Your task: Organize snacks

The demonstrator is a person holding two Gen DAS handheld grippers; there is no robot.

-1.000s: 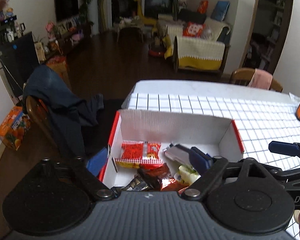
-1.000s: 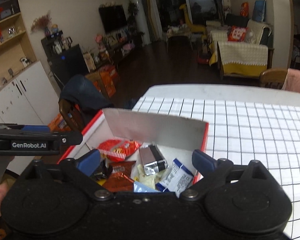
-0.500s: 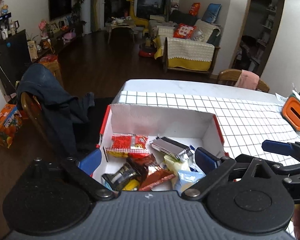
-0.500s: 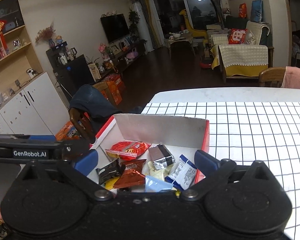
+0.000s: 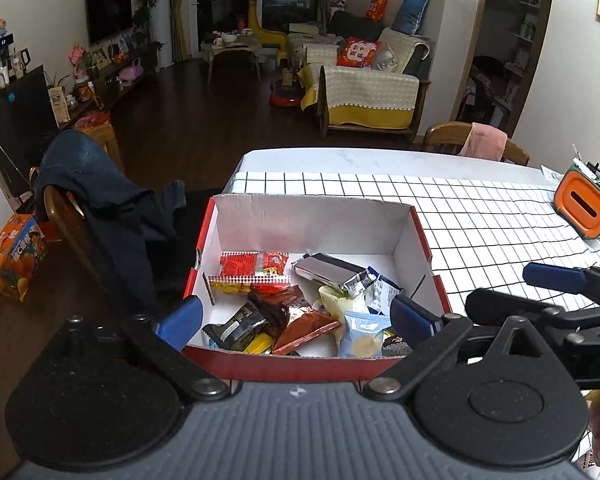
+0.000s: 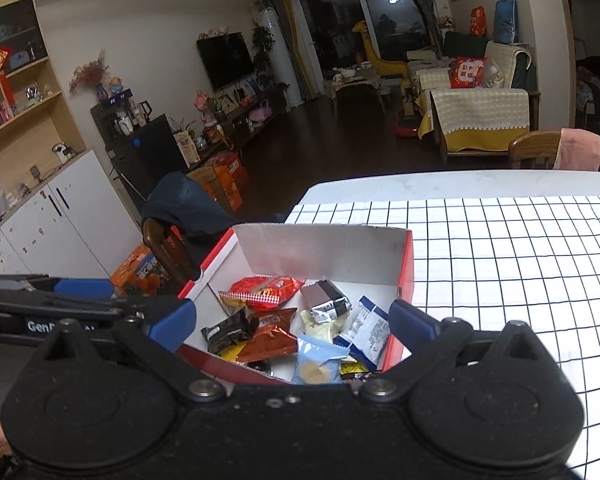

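The white worktop with a black grid cloth (image 5: 480, 216) fills the right half of the left wrist view. At its near left edge sits the red cardboard box with white inner walls (image 5: 312, 220), open at the top, in the centre of both views. Inside it lies a loose heap of snack packets: a red and yellow crimped packet (image 5: 254, 270) against the back left, a silver foil bar (image 5: 328, 272) beside it to the right, a brown-orange foil bag (image 5: 304, 322) in the middle, a black packet (image 5: 236, 326) at the front left and a pale blue packet with a round biscuit picture (image 5: 362, 334) at the front right. What lies under them is hard to make out.

The left tool (image 5: 296, 322) stands wide over the box's near wall, with nothing between its 2 blue fingers. The right tool (image 6: 292, 322) is likewise spread wide and empty, low in its own view.
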